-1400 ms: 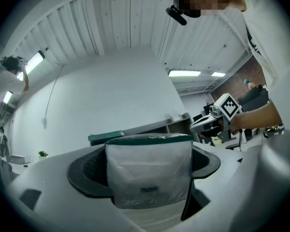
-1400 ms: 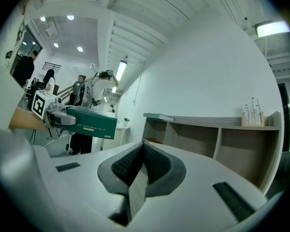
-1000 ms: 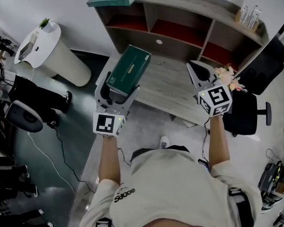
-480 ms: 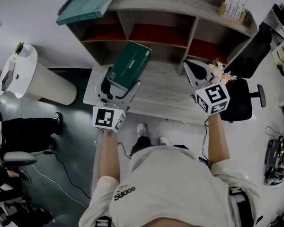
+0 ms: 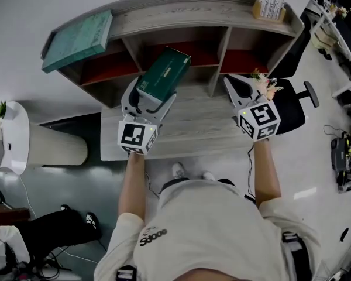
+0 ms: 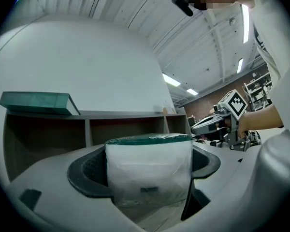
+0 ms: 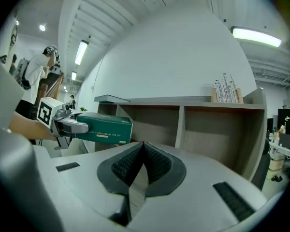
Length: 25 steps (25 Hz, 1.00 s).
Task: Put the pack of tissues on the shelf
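Note:
My left gripper (image 5: 154,95) is shut on a dark green pack of tissues (image 5: 164,73), held over the desk in front of the shelf's middle compartment (image 5: 181,50). In the left gripper view the pack's white plastic-wrapped end (image 6: 149,170) fills the space between the jaws. In the right gripper view the pack (image 7: 104,127) shows at left, held by the other gripper. My right gripper (image 5: 238,86) hovers over the desk's right side, shut with nothing in it; its jaws (image 7: 141,166) meet. The wooden shelf unit (image 5: 193,13) stands at the back of the desk.
A teal book (image 5: 77,41) lies on the shelf top at left and a small holder with white items (image 5: 270,3) at right. Flowers (image 5: 265,86) and a black office chair (image 5: 289,104) are by the right gripper. A white round bin (image 5: 29,147) stands on the floor at left.
Both grippers have moved forward toward the shelf; the pack has gone from over the desk's left part to in front of the middle compartment. The view has shifted over the desk.

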Each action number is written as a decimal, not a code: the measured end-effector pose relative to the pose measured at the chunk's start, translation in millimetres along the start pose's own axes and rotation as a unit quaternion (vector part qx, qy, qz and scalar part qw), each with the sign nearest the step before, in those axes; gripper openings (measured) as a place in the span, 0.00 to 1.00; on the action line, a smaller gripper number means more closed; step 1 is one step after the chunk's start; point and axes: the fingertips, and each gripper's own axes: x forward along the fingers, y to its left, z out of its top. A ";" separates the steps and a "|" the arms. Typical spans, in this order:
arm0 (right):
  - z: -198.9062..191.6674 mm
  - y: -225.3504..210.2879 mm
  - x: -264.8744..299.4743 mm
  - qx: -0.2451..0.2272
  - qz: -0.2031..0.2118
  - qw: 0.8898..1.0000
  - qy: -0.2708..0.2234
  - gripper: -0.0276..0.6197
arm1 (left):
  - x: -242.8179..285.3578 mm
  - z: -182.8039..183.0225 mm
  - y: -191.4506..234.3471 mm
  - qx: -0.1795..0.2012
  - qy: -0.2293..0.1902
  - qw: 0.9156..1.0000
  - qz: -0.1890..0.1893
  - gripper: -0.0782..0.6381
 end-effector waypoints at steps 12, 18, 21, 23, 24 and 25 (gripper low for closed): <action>-12.3 -23.8 4.5 0.009 -0.078 0.996 0.035 0.05 | 75.1 -25.1 -6.8 -0.035 0.016 0.992 -0.123 0.74; -25.1 -47.8 8.2 0.015 -0.074 0.996 0.057 0.05 | 115.6 -35.7 -14.0 -0.052 0.043 0.987 -0.143 0.74; -30.9 -56.3 11.9 0.021 -0.072 0.995 0.060 0.05 | 130.2 -47.2 -15.0 -0.051 0.065 0.986 -0.141 0.74; -34.1 -60.6 13.8 0.025 -0.070 0.995 0.061 0.05 | 138.1 -53.7 -15.8 -0.059 0.072 0.985 -0.142 0.74; -35.6 -62.6 14.8 0.025 -0.070 0.995 0.061 0.05 | 141.7 -55.6 -15.8 -0.066 0.073 0.985 -0.144 0.74; -37.1 -64.3 16.0 0.026 -0.070 0.995 0.061 0.05 | 145.3 -56.7 -15.4 -0.071 0.072 0.984 -0.147 0.74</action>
